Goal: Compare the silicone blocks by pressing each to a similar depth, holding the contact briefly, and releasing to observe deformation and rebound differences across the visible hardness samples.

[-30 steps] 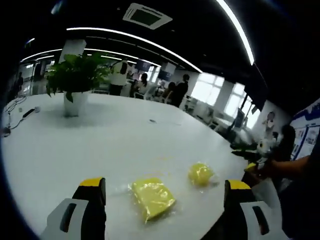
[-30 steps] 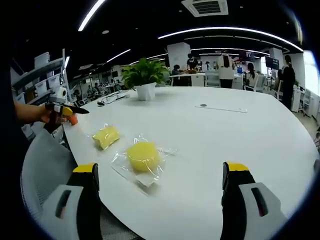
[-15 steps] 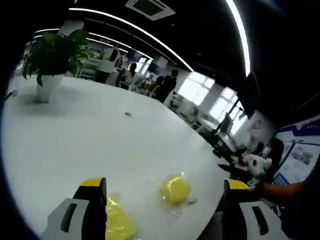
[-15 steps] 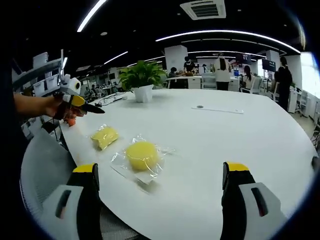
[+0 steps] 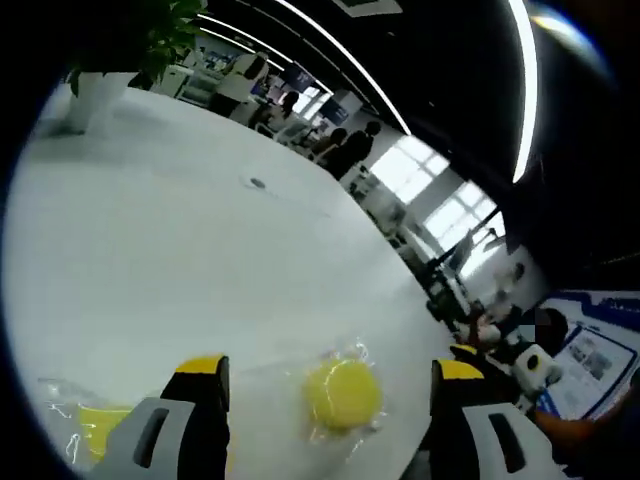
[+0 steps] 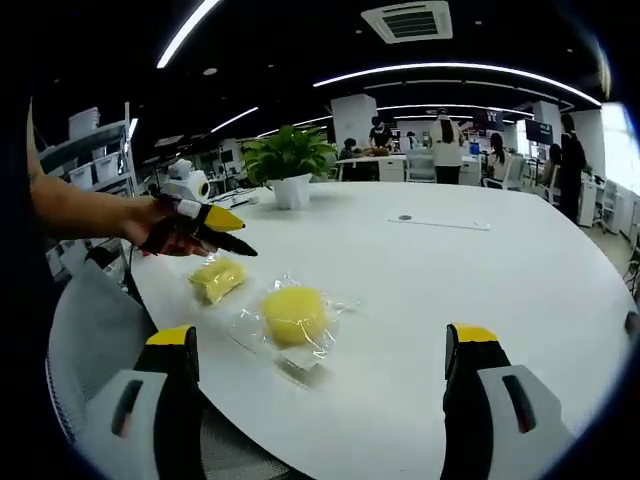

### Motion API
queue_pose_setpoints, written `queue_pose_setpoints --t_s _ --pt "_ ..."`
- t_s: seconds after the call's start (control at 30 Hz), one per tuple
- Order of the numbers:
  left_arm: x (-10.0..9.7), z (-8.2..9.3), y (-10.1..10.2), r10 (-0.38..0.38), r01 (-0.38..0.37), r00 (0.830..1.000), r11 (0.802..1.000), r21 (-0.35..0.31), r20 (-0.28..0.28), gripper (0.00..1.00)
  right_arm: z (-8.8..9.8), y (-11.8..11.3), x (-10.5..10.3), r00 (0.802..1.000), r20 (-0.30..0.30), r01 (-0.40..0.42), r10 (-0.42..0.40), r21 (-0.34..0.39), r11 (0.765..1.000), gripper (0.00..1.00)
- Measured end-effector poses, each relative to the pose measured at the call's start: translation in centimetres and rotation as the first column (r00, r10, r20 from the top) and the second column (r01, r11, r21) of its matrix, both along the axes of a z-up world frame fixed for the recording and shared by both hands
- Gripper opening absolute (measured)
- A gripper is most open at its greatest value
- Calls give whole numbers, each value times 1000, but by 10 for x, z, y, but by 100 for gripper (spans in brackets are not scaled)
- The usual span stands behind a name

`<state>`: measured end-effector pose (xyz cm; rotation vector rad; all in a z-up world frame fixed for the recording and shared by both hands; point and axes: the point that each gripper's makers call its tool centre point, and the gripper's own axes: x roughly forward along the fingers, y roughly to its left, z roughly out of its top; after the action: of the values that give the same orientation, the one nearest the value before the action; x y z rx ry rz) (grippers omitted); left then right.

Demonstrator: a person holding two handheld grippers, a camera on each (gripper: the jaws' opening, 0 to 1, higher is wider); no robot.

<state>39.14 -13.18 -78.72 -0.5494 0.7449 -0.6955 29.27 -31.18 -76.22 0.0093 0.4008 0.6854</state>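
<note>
Two yellow silicone blocks in clear wrap lie on the white table [image 6: 480, 290] near its edge. The round block [image 6: 295, 315] is nearest my right gripper [image 6: 322, 335], which hangs open short of it with nothing between its jaws. The rectangular block [image 6: 218, 277] lies further left. A hand holds my left gripper [image 6: 225, 230] just above and behind that block. In the left gripper view, the left gripper [image 5: 328, 368] is open, the round block [image 5: 343, 393] lies between its jaws' lines, apart from them, and the rectangular block [image 5: 95, 425] is at the lower left.
A potted plant [image 6: 288, 160] stands further back on the table, also a small dark disc [image 6: 404, 217] and a flat strip. A grey chair [image 6: 90, 330] sits at the near left edge. People and desks fill the room behind. The table's right half is bare.
The left gripper has come in over the table, towards the rectangular block. Its view has swung right, so the round block now sits between its jaws. The right gripper has barely moved.
</note>
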Motion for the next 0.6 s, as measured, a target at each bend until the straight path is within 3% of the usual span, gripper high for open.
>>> queue_pose_setpoints --t_s 0.13,0.23,0.33,0.37,0.6 --pt "4 -12 -4 15 -16 997 1000 -16 -74 76 1 1 -1 1000 0 0 0 5 1000 96" --pt "6 -19 -10 6 -8 996 1000 -23 -94 76 2 1 -1 1000 1 -2 2 4 1000 96" --pt "8 -34 -11 7 -4 994 1000 31 -113 75 2 0 -1 1000 1 -2 2 7 1000 96" --pt "10 -36 -14 1 1 993 1000 22 -116 74 2 0 -1 1000 0 -3 3 7 1000 96" --pt "13 -55 -16 20 -17 983 1000 16 -183 52 3 1 -2 1000 0 -11 11 -6 1000 96"
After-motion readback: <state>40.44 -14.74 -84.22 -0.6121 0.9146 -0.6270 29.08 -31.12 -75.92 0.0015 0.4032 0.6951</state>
